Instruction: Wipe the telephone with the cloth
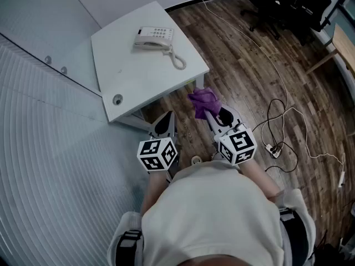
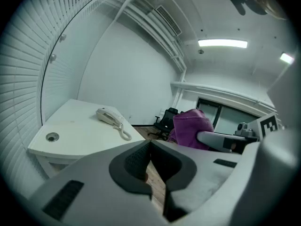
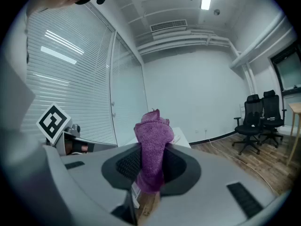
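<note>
A white corded telephone [image 1: 153, 37] lies at the far side of the white table [image 1: 133, 76], its coiled cord trailing toward the table's right edge; the left gripper view shows the telephone [image 2: 109, 117] too. My right gripper [image 1: 206, 112] is shut on a purple cloth [image 1: 203, 100], held in the air short of the table's near corner. In the right gripper view the cloth [image 3: 153, 149] stands up between the pads. My left gripper [image 1: 162, 124] is shut and empty, beside the right one and below the table's near edge. The left gripper view also catches the cloth [image 2: 191, 127].
A cable grommet [image 1: 117, 100] sits in the table's near left part. Window blinds run along the left. Black office chairs [image 1: 288, 7] stand at the back right. Cables and a power strip [image 1: 274, 148] lie on the wooden floor to the right.
</note>
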Available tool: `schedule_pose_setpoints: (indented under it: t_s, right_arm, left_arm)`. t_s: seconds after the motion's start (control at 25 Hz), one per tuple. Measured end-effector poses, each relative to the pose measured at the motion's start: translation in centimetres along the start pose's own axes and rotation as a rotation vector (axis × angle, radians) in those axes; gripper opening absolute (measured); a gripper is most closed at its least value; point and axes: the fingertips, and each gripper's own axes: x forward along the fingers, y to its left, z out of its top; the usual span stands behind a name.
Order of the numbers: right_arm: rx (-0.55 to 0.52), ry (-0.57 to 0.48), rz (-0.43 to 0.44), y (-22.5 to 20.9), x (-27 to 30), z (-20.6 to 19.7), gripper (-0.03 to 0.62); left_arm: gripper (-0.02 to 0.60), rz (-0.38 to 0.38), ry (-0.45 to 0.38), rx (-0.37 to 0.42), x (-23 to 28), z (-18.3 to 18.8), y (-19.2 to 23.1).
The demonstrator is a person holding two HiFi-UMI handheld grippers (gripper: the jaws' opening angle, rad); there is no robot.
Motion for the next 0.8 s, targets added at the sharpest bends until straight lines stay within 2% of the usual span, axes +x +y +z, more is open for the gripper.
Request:
schedule_pose_setpoints:
  t_s: [0.6, 0.8]
  right_arm:
    - [-0.019, 0.025, 0.013, 3.5, 1.8, -0.3, 0.103]
    - [0.009, 0.014, 0.032, 4.4, 2.0, -0.4, 0.103]
  left_arm:
    - [0.021, -0.009, 0.000, -0.021, -2.0, 0.0, 2.8]
    - [0.021, -0.004, 0.015, -0.039, -2.6, -0.8, 3.6]
